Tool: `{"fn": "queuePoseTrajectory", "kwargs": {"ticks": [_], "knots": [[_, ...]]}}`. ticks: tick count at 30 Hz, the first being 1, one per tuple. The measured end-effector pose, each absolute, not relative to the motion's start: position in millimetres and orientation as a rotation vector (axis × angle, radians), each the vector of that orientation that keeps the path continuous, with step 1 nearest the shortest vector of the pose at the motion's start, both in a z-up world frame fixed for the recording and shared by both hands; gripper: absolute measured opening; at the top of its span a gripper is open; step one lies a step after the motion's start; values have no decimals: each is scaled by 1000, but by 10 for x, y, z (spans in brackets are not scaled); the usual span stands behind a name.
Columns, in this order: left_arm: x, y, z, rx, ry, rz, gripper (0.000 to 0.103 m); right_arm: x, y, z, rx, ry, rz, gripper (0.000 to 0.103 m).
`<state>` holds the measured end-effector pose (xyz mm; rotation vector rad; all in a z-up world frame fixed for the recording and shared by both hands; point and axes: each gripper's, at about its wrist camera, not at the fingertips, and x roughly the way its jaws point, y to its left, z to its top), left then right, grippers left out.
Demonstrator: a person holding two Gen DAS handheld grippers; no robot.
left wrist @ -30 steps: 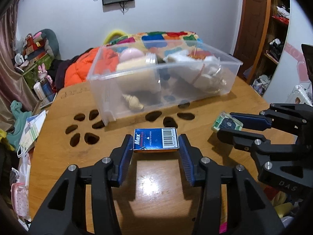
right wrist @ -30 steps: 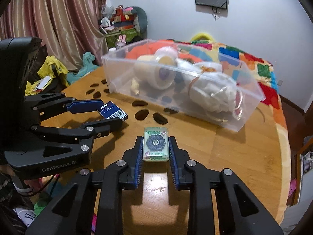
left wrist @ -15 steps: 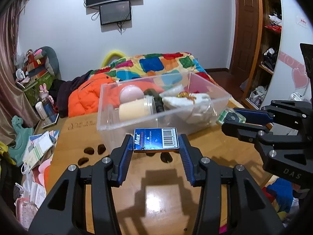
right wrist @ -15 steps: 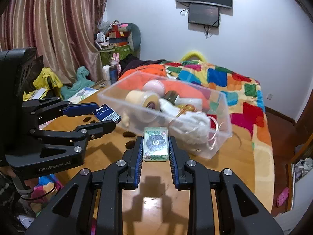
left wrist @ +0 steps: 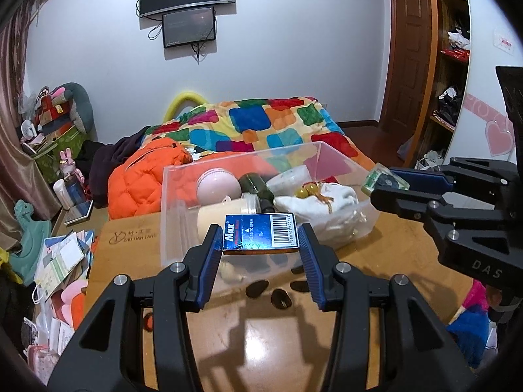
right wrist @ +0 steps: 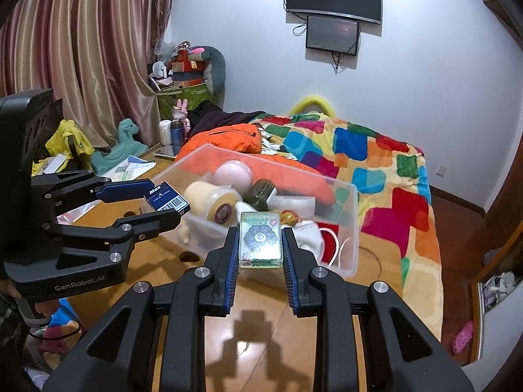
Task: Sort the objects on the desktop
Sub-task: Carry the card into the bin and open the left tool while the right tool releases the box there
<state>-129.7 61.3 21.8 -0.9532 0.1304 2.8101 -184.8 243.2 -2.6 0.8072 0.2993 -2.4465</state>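
Observation:
My left gripper (left wrist: 260, 241) is shut on a blue Max staple box (left wrist: 260, 233) and holds it in the air at the near wall of a clear plastic bin (left wrist: 183, 209). My right gripper (right wrist: 260, 245) is shut on a green patterned soap-like block (right wrist: 260, 240), also raised in front of the bin (right wrist: 353, 228). The bin holds a pink ball (left wrist: 217, 187), a cream jar (left wrist: 222, 217), a dark green jar (left wrist: 255, 186) and a white cloth (left wrist: 330, 205). Each gripper shows in the other's view: the right one (left wrist: 382, 184) and the left one (right wrist: 163, 204).
The bin stands on a wooden table (left wrist: 278, 333) with dark cut-out holes (left wrist: 281, 300). Behind it are an orange jacket (left wrist: 140, 176) and a bed with a colourful quilt (left wrist: 261, 124). Papers and toys (left wrist: 55, 261) lie on the floor to the left.
Both grippers have lifted their objects off the table and risen higher, up to the bin's rim level. Both stay shut.

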Motion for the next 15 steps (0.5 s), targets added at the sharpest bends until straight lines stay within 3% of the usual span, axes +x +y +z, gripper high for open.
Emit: {"fn": "queuePoseTrajectory", "kwargs": {"ticks": [15], "knots": [[-1769, 647, 212, -959, 162, 2800, 47, -2367, 2339, -192, 859, 296, -2427, 22]]}}
